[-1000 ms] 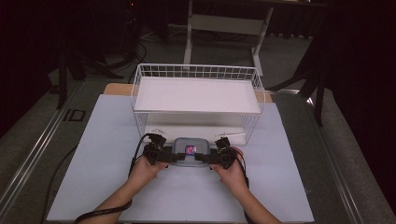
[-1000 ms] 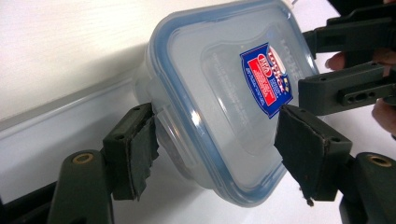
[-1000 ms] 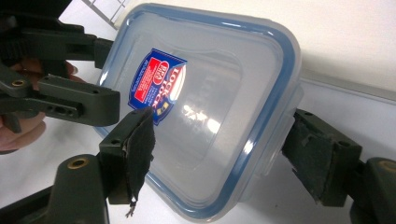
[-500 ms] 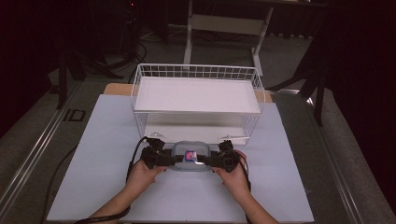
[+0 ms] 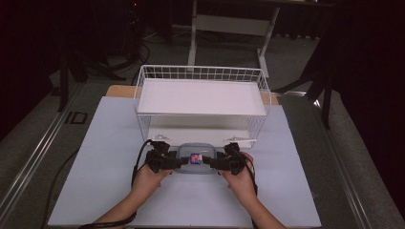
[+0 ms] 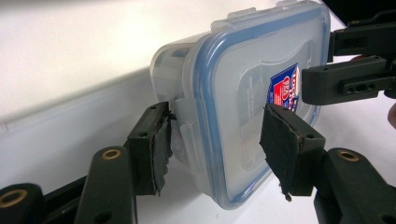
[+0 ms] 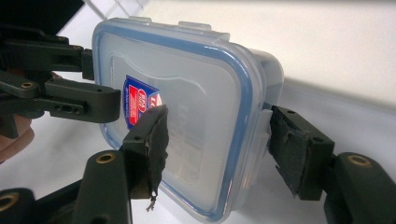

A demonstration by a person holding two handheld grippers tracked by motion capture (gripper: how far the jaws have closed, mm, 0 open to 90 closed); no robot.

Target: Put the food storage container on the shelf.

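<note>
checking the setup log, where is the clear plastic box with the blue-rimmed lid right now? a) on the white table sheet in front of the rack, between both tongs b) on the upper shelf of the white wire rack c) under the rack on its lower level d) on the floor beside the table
a: in the high view the clear plastic box with the blue-rimmed lid sits on the white table sheet in front of the white wire rack, with the left tongs and the right tongs at its two ends.

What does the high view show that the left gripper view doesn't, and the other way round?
High view alone: the white wire basket behind the work, the white table sheet's edges, both of the person's forearms.

Left gripper view alone: close detail of the left gripper, shut on the container at a side latch, one pad on the lid, and the lid's blue seal.

Both: the clear container with its blue-red label, and the right gripper at its far end.
</note>
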